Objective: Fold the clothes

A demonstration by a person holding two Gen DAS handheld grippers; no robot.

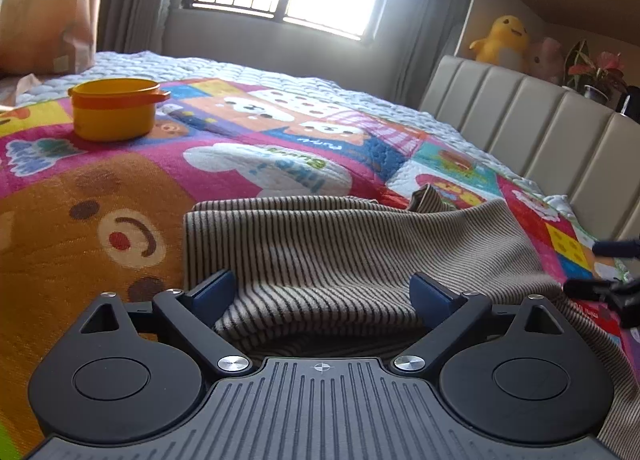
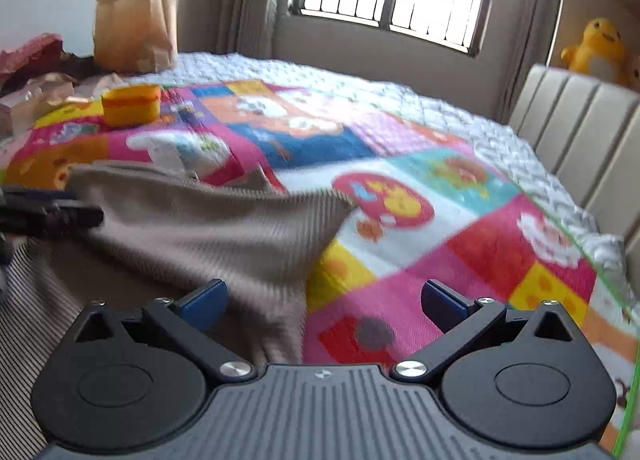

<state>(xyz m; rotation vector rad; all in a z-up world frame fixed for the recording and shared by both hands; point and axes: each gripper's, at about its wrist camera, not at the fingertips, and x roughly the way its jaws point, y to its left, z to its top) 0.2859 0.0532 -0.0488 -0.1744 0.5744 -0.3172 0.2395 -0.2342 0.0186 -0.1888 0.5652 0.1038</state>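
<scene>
A beige garment with thin dark stripes (image 1: 340, 244) lies partly folded on a colourful cartoon blanket (image 1: 100, 200) on the bed. My left gripper (image 1: 322, 296) is open, with its blue pads on either side of a raised fold of the garment, nothing clamped. My right gripper (image 2: 324, 304) is open and empty over the garment's right edge (image 2: 224, 232) and the blanket (image 2: 440, 228). The right gripper's tips show at the right edge of the left wrist view (image 1: 604, 276). The left gripper shows at the left edge of the right wrist view (image 2: 48, 212).
A yellow pot with a handle (image 1: 114, 108) stands on the blanket at the far left. A brown paper bag (image 1: 48, 16) and crumpled paper (image 2: 36, 88) sit behind it. A padded headboard (image 1: 540, 132) runs along the right, with plush toys (image 1: 502, 38) above it.
</scene>
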